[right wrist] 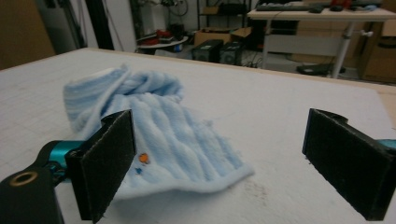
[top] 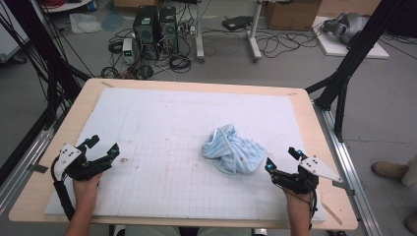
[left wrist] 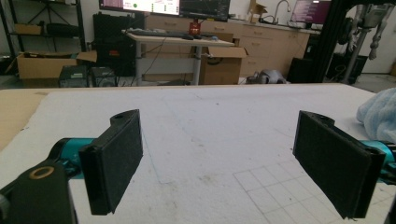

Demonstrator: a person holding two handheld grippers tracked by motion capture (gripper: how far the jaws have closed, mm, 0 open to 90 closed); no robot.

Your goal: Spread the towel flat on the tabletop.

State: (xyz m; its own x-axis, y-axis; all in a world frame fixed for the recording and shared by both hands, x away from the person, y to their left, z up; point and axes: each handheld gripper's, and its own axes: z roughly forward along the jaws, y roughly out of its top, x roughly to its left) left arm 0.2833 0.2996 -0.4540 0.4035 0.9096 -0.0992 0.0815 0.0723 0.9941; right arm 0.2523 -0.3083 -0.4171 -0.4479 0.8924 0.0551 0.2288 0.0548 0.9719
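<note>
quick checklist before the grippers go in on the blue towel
1. Right gripper jaws open: ok.
2. Left gripper jaws open: ok.
3. Blue towel free, neither gripper touching it: ok.
4. Towel edge within the right gripper's line, lying on the white mat: ok.
5. Towel flat enough to find a corner: not ok, it is crumpled in a heap.
6. Which edge is a true corner: cannot tell.

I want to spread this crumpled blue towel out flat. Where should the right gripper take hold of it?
Probably the loose hemmed edge of the towel nearest the right gripper. It lies thin and flat on the mat, so the open jaws could come in low from the person's side and pinch that hem; the bunched ridges farther back look too bulky.
</note>
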